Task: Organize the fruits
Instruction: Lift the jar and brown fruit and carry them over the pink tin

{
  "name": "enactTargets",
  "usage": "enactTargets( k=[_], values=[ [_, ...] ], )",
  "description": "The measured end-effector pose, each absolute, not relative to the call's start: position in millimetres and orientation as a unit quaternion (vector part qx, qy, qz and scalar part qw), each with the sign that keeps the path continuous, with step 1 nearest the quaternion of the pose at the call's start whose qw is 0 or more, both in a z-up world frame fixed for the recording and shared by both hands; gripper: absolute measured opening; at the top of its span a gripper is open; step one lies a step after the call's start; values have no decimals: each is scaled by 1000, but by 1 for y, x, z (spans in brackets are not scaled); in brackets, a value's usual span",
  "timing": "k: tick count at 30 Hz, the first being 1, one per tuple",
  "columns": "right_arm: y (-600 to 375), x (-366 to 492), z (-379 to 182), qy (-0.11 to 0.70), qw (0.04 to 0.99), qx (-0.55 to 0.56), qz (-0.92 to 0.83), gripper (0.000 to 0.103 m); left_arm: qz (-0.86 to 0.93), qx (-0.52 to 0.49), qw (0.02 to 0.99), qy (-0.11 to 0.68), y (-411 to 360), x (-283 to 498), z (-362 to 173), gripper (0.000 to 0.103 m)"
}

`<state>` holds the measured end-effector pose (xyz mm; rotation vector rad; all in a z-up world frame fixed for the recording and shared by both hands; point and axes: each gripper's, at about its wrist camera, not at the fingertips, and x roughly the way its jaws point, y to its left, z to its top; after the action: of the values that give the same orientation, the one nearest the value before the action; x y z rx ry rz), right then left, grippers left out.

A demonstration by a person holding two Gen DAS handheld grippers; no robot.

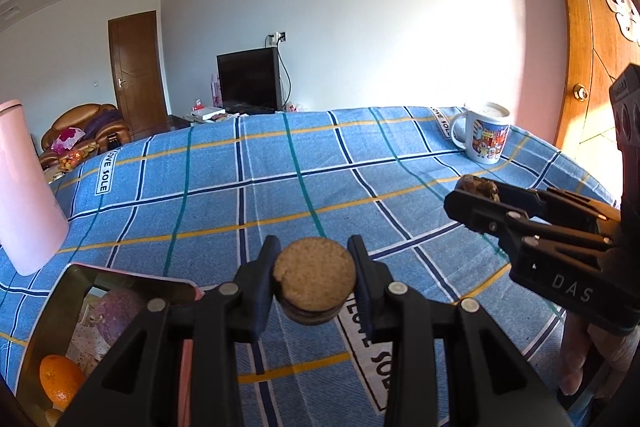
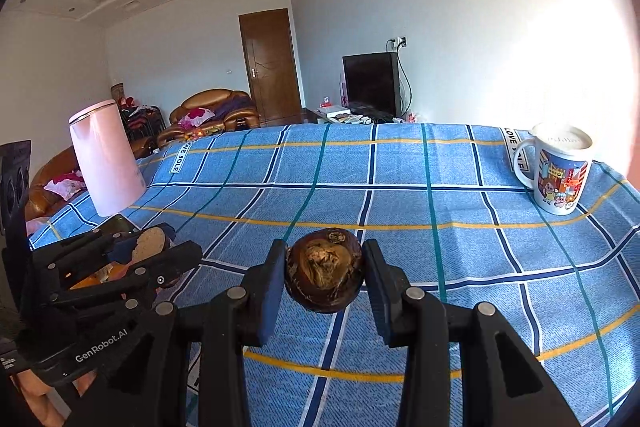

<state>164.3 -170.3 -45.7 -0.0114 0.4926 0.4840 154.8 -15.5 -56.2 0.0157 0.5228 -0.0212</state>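
Two grippers: both raised over the worktop, each clamped on one small round fruit
Left gripper [image 1: 314, 281]: narrow, pads pressing both sides of a tan-topped fruit [image 1: 314, 277] with a flat, corky upper face and a dark underside; it is held clear of the cloth
Right gripper [image 2: 324, 271]: narrow, closed around a dark brown fruit [image 2: 324, 270] with a rough, fibrous patch facing the camera; also held above the cloth
Relation: in the left wrist view the right gripper sits to the right and a little farther off; the two stay apart
Tin box [image 1: 60, 303]: near left corner, just beside the left gripper, open, pink-edged
Orange [image 1: 60, 379]: lying inside the tin box at its near end
Worktop [image 1: 304, 163]: covered by a blue checked cloth with yellow and teal lines
Pink jug [image 2: 106, 157]: far left on the worktop, upright
Mug [image 2: 558, 169]: far right, upright, cartoon print, handle pointing left
Hand [image 1: 580, 359]: partly seen below the right gripper at the right edge
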Motion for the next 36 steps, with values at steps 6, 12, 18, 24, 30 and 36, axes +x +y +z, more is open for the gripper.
enactTargets(
  k=[6, 12, 18, 24, 30, 36],
  values=[
    [-170, 156, -43, 219, 947, -13, 234, 40, -5, 7, 971, 241, -15, 148, -53, 36],
    [-169, 149, -39, 199, 953, -21, 226, 40, -2, 5, 975, 223, -13, 139, -51, 36],
    [-169, 144, -38, 184, 958, -27, 221, 40, 0, 5, 978, 211, -13, 134, -48, 36],
    [-169, 135, -36, 166, 962, -32, 216, 40, 4, 1, 981, 196, -11, 128, -47, 36],
    [-167, 125, -34, 147, 964, -38, 218, 40, 4, -1, 982, 187, -10, 123, -46, 36],
    [-165, 117, -33, 144, 965, -37, 218, 40, 0, -6, 983, 182, -6, 117, -46, 36]
  ],
)
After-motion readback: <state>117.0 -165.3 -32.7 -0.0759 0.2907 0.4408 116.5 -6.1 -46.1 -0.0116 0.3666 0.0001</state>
